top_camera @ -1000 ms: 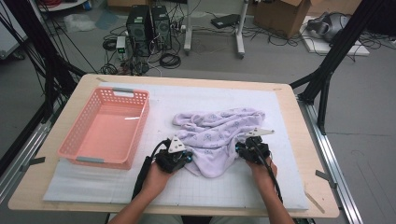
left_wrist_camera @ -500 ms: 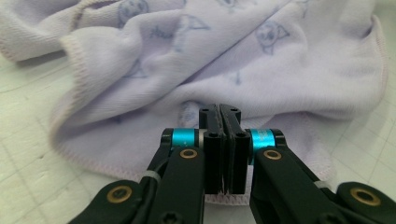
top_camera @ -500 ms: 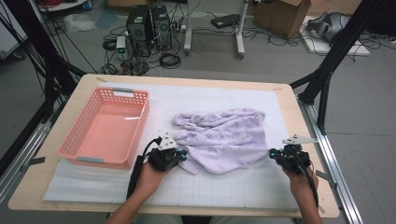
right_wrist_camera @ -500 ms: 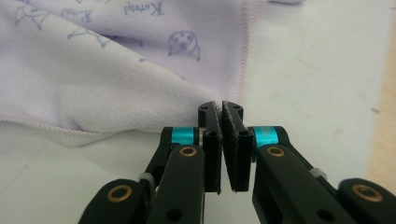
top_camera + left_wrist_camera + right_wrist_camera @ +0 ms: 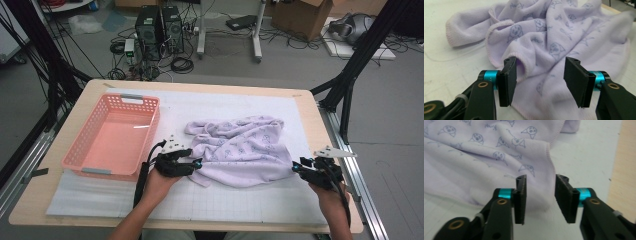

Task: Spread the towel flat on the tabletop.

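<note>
A lilac towel (image 5: 240, 150) printed with small animal faces lies spread and rumpled on the white mat, right of the pink basket. My left gripper (image 5: 197, 164) sits at the towel's near left edge. In the left gripper view its jaws (image 5: 540, 75) have just been opening, and a folded hem of the towel (image 5: 544, 37) lies loose between them. My right gripper (image 5: 295, 167) rests at the towel's near right corner. Its jaws (image 5: 541, 195) have just been opening too, and the towel's corner (image 5: 474, 157) lies flat under the gap, unpinched.
An empty pink basket (image 5: 134, 96) stands on the left of the mat. The bare wooden table edge (image 5: 624, 170) runs just right of my right gripper. White gridded mat (image 5: 235, 200) lies in front of the towel, between the person's forearms.
The right gripper has pulled the towel's corner out to the right, stretching the cloth wider. Both grippers, shut on the towel before, now stand open. The left hand has stayed put.
</note>
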`<state>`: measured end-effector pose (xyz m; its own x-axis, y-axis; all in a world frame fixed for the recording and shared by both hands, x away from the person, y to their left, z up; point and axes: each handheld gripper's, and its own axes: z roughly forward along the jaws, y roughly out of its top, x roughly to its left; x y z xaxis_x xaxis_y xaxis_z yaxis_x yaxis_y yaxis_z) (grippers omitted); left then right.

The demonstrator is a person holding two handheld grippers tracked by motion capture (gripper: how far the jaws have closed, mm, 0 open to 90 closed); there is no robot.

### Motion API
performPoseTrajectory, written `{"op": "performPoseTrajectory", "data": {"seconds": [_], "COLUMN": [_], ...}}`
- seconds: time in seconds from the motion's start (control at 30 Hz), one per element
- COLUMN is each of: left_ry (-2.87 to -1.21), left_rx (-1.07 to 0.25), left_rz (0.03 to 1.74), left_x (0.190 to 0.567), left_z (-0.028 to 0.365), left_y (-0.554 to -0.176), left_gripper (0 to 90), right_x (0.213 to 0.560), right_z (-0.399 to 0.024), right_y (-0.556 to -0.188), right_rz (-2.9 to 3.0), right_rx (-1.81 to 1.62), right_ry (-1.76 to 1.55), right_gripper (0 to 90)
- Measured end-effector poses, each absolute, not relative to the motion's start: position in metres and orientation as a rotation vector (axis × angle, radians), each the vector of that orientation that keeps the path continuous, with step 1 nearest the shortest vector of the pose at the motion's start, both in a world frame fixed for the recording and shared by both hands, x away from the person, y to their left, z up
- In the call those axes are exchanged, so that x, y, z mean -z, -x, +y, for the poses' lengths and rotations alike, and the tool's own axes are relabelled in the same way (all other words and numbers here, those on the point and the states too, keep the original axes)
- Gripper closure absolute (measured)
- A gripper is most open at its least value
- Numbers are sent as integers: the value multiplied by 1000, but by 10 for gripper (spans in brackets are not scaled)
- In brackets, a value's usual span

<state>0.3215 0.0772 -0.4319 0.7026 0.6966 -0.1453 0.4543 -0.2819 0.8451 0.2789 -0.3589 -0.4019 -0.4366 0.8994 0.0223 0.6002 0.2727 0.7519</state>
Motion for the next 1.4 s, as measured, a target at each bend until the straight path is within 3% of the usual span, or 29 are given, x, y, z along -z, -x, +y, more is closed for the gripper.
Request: {"op": "performPoseTrajectory", "data": {"seconds": [0.2, 0.3, 0.4, 0.47, 0.53, 0.7, 0.83, 0.97, 1.03, 1.1, 1.2, 1.4], "left_ry": [-2027, -2091, -2108, -2078, -2040, -1926, -1893, -1905, -1884, -1879, -1881, -1879], "left_rx": [-262, -321, -356, -329, -358, -479, -504, -472, -422, -384, -355, -329], "left_rz": [896, 871, 867, 887, 908, 987, 1048, 1017, 1005, 989, 970, 946], "left_x": [443, 444, 442, 442, 440, 437, 436, 436, 434, 434, 433, 430], "left_z": [53, 44, 47, 51, 54, 64, 75, 71, 70, 70, 71, 82], "left_y": [-338, -341, -343, -346, -347, -352, -362, -359, -357, -355, -350, -337], "left_gripper": [409, 431, 641, 767, 814, 868, 872, 865, 741, 582, 476, 453], "right_x": [427, 439, 440, 439, 439, 440, 443, 443, 440, 433, 418, 400], "right_z": [-324, -304, -293, -291, -287, -283, -277, -271, -272, -277, -292, -328], "right_y": [-313, -326, -331, -333, -337, -350, -363, -370, -367, -361, -342, -305], "right_rz": [2264, 2352, 2345, 2350, 2338, 2221, 2130, 2057, 2061, 2056, 2013, 1979], "right_rx": [-1024, -957, -939, -946, -933, -925, -886, -896, -906, -955, -1071, -1177], "right_ry": [-1303, -1274, -1230, -1226, -1200, -1216, -1235, -1277, -1286, -1284, -1279, -1232], "right_gripper": [520, 509, 601, 777, 844, 853, 854, 778, 668, 615, 565, 591]}}
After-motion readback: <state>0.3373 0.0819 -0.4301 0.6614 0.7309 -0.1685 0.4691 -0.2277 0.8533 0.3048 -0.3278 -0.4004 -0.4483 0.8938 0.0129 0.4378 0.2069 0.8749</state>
